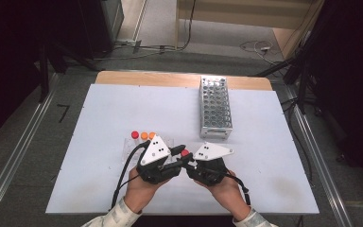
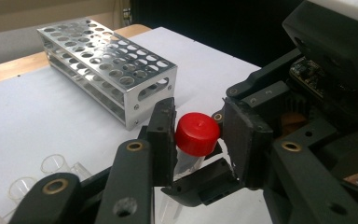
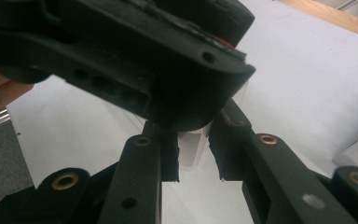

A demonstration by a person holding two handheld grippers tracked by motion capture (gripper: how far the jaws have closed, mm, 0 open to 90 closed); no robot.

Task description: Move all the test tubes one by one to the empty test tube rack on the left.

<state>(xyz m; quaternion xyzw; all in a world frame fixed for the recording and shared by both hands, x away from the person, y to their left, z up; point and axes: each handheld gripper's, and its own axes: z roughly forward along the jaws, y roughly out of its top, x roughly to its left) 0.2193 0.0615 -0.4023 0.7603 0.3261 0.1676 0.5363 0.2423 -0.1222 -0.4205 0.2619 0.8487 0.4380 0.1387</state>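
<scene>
A clear tube with a red cap (image 1: 185,153) is held in the air between both grippers over the near middle of the white table. In the left gripper view my left gripper (image 2: 198,140) has its pads against both sides of the red cap (image 2: 197,134). The right gripper's jaw (image 2: 200,186) crosses just below the cap. In the right gripper view my right gripper (image 3: 193,172) is shut on the clear tube body (image 3: 191,149), and the left gripper's dark jaw (image 3: 144,70) hides the tube's top. The left gripper (image 1: 179,156) and right gripper (image 1: 190,161) meet tip to tip.
A metal tube rack (image 1: 215,108) stands at the back right of the sheet, also (image 2: 107,70). A clear holder (image 1: 127,147) with a red-capped and two orange-capped tubes sits just behind the left gripper. Empty clear tubes (image 2: 51,163) lie at the lower left.
</scene>
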